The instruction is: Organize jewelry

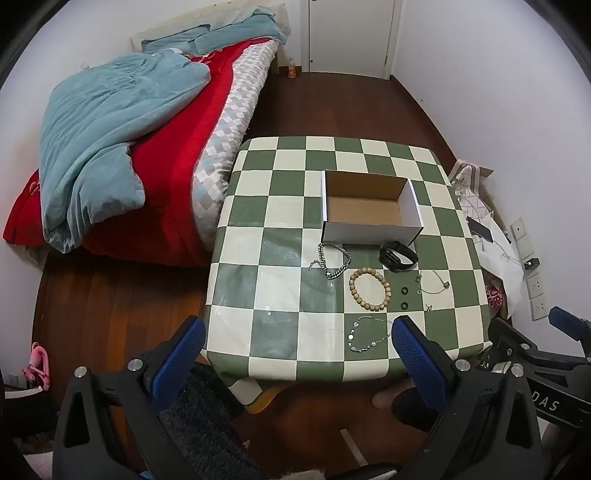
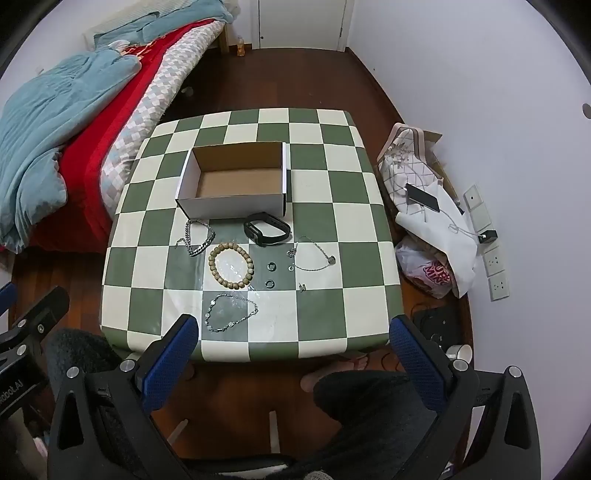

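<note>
Silver beaded chain bracelet lies flat near the front edge of the green-and-white checked table, long axis slanting toward the far right; empty white cardboard box sits mid-table beyond. Right gripper and left gripper both hover spread apart, empty, short of that edge; bracelet lies just ahead between them, seemingly nearer the right one's left finger.

White walls; dark wood floor; bed with blue blanket; white door.

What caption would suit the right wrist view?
Open right gripper hovers before a checkered table with scattered jewelry and an empty cardboard box.
</note>
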Demonstrator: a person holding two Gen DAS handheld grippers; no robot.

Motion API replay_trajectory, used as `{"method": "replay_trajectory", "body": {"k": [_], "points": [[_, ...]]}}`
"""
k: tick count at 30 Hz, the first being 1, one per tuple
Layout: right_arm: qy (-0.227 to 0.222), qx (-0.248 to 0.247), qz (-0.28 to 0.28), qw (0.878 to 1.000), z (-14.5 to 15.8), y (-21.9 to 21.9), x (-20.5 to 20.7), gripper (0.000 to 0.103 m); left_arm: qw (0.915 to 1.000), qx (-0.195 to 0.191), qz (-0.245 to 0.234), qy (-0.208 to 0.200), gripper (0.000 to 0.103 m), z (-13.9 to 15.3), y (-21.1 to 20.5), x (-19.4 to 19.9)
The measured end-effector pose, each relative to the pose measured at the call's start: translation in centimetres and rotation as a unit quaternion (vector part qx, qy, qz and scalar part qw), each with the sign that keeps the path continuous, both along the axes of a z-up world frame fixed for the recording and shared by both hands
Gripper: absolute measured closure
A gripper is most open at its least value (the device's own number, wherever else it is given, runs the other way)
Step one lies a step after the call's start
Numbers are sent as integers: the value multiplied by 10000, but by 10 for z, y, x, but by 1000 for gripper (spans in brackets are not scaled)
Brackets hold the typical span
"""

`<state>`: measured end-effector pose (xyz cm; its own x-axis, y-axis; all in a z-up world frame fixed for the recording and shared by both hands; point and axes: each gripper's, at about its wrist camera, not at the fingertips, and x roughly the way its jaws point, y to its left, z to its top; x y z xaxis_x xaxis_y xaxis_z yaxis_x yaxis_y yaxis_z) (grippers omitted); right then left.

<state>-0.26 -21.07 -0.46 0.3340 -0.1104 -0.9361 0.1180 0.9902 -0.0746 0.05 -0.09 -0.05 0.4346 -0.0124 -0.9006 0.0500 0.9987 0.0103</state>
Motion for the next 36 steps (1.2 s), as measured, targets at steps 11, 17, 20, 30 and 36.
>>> {"method": "replay_trajectory", "body": {"k": [11, 17, 20, 30, 36], "points": [[-24, -23, 6, 10000, 5, 2, -2, 0, 10000, -39, 37, -46, 0, 5, 5, -6], [-28, -20, 0, 10000, 7, 3, -3, 0, 10000, -32, 21, -46, 0, 6, 6, -7], [-29, -23, 0, 10000, 8, 3, -4, 0, 10000, -53, 45, -32, 0, 6, 6, -7], [-37, -30, -4, 10000, 11, 2, -6, 0, 10000, -54, 34, -71, 0, 13, 8, -5], [-37, -24, 6, 10000, 13, 2, -6, 0, 10000, -47, 52, -60, 0, 9, 5, -5]]}}
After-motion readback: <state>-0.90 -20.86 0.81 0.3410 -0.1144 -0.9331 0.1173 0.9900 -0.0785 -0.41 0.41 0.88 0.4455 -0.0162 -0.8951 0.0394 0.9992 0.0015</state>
